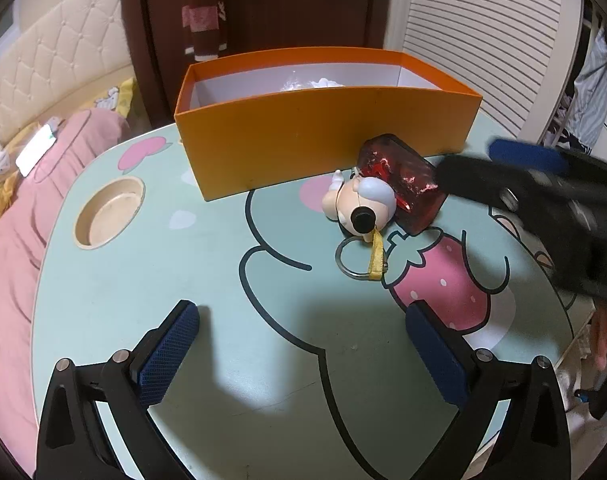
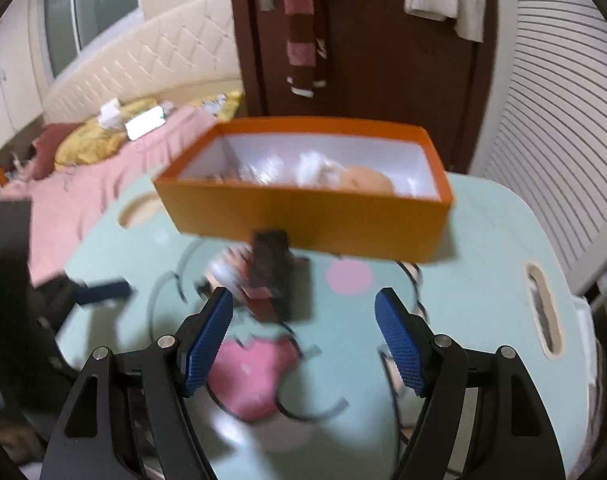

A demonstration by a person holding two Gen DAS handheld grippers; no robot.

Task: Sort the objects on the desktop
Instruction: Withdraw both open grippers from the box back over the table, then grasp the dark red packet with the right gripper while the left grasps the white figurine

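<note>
The orange box (image 1: pixel 327 136) sits at the far side of the tabletop (image 1: pixel 143 300), already holding some sorted things. 2 items wait just in front of it: a figurine keychain (image 1: pixel 359 208) touching a red glossy case (image 1: pixel 403 184). The left gripper (image 1: pixel 303 352) hangs tilted downward, jaws spread wide and empty. The right gripper (image 2: pixel 303 340) angles down toward the case, jaws apart, nothing between them.
</note>
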